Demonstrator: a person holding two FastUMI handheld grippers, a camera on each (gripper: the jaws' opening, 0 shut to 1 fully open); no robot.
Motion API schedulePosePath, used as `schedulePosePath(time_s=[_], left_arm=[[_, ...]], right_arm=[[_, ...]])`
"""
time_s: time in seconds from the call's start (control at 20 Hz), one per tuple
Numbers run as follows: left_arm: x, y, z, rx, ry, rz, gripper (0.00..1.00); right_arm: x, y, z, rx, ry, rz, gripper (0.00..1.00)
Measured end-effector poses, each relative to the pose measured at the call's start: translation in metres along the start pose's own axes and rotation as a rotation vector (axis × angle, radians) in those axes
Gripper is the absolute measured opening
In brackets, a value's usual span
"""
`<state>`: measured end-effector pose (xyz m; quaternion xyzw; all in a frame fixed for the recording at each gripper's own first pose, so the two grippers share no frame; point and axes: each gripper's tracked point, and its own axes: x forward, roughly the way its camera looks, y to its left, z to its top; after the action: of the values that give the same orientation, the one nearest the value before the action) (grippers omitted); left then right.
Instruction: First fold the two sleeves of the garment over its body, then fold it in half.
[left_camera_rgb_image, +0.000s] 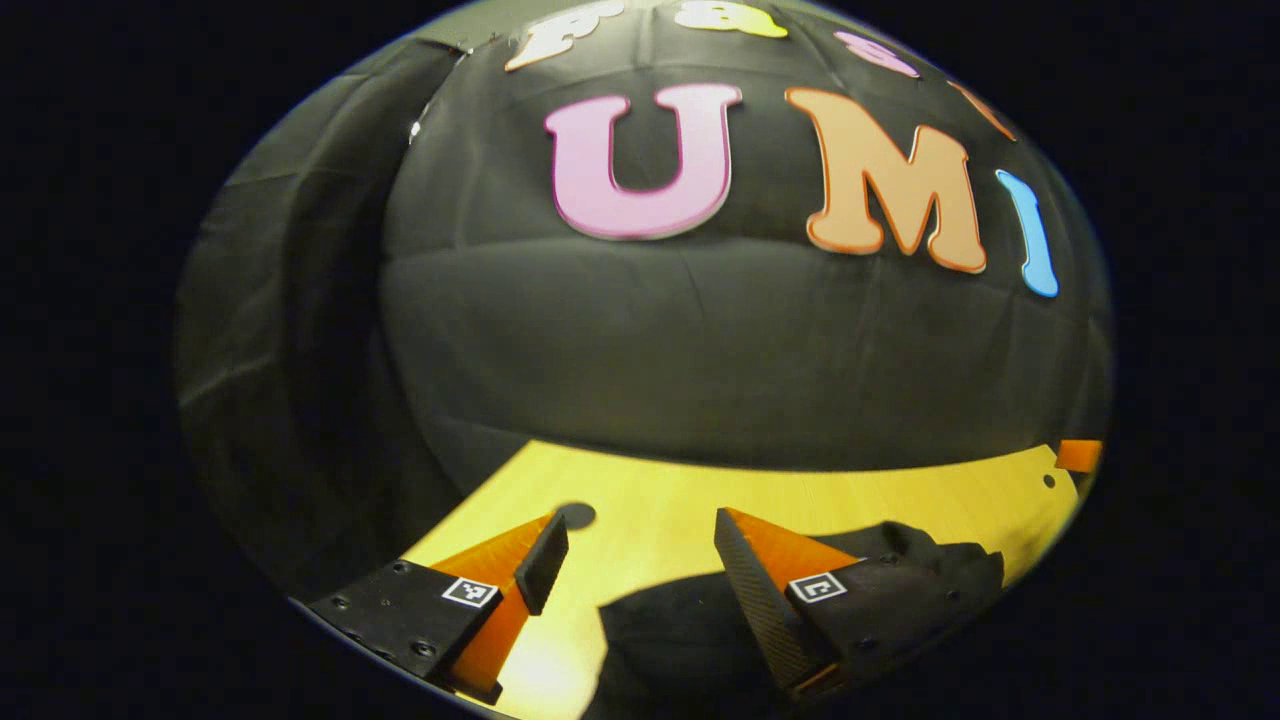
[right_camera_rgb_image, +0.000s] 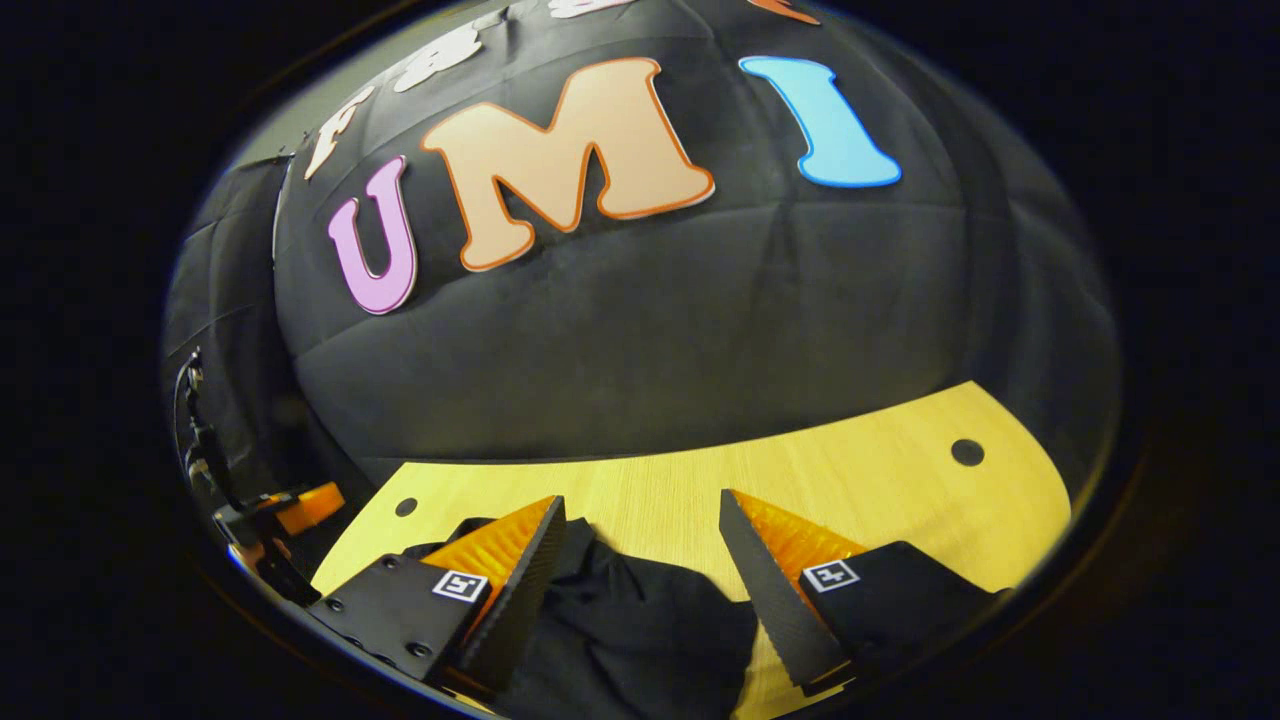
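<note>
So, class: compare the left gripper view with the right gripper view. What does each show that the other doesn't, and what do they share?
Left gripper view: the open left tool has the dark garment by one finger and bare table with one hole by the other. Right gripper view: the garment spreads between both fingers of the open right tool, two holes sit far apart, and a cable hangs at the left edge. Shared: wooden table, dark garment, black cloth wall.

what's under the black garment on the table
The garment lies on the wooden table, whose bare top shows beyond the cloth. Whatever is beneath the cloth itself is covered. Both grippers hover open above it.
</note>
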<state>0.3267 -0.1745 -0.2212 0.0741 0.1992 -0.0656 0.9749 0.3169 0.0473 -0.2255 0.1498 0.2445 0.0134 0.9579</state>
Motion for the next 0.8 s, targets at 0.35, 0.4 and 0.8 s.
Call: schedulePosePath(time_s=[0.35, 0.4, 0.8], left_arm=[[-0.125, -0.010, 0.133, -0.048, -0.284, -0.083, 0.92], [-0.146, -0.011, 0.147, -0.066, -0.317, -0.093, 0.92], [-0.273, 0.001, 0.107, -0.165, -0.365, -0.068, 0.92]], right_arm=[[-0.135, 0.047, 0.060, -0.111, -0.261, 0.066, 0.94], [-0.160, 0.054, 0.066, -0.137, -0.308, 0.075, 0.94], [-0.281, 0.088, -0.021, -0.192, -0.389, 0.155, 0.94]])
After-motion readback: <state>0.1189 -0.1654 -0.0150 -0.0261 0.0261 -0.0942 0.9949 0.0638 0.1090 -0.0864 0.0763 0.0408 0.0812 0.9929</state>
